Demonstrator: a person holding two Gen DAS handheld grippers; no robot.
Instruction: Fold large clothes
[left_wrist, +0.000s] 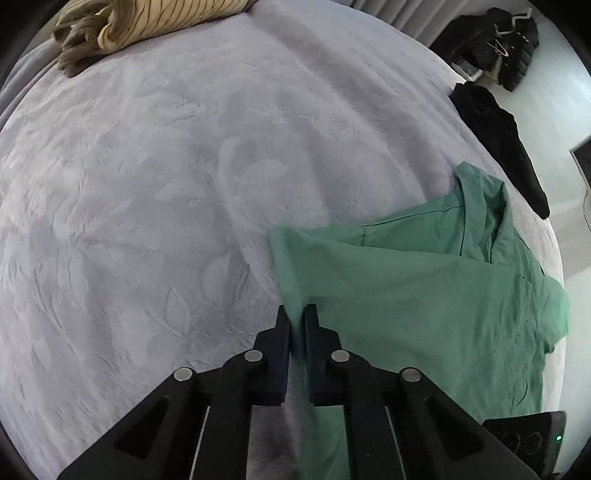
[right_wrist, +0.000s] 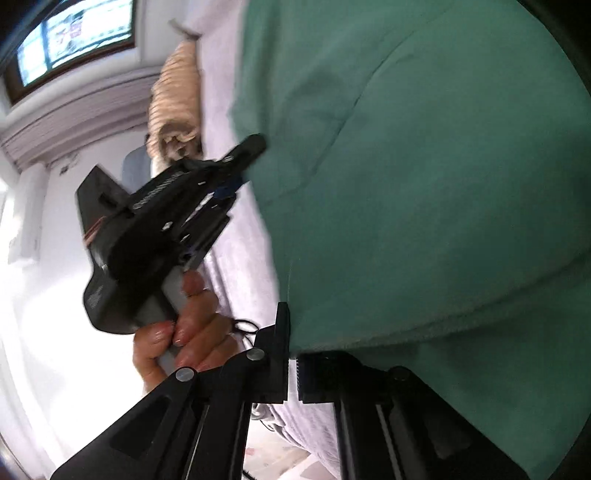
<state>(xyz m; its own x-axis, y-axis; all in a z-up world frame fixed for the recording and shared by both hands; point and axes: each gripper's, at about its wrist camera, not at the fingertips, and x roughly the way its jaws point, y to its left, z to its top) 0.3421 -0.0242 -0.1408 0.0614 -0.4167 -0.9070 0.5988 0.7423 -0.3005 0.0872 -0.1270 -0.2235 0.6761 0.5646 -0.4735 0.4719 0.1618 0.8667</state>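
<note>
A green shirt (left_wrist: 424, 280) lies crumpled on the right side of a bed. In the left wrist view my left gripper (left_wrist: 297, 317) is shut on the shirt's near left edge, a fold of green cloth pinched between its fingers. In the right wrist view the shirt (right_wrist: 406, 184) fills most of the picture and drapes over my right gripper (right_wrist: 293, 332). That gripper is shut on the cloth's lower edge, and its right finger is partly hidden under the fabric. A hand (right_wrist: 188, 332) holds the left gripper (right_wrist: 255, 146), whose tip meets the shirt's edge.
A pale lavender blanket (left_wrist: 166, 184) covers the bed. A beige striped cloth (left_wrist: 147, 22) lies bunched at the far left. A black garment (left_wrist: 506, 144) hangs over the bed's right edge, with dark clothes and hangers (left_wrist: 498, 44) beyond. A black device with a green light (left_wrist: 524, 439) sits at the lower right.
</note>
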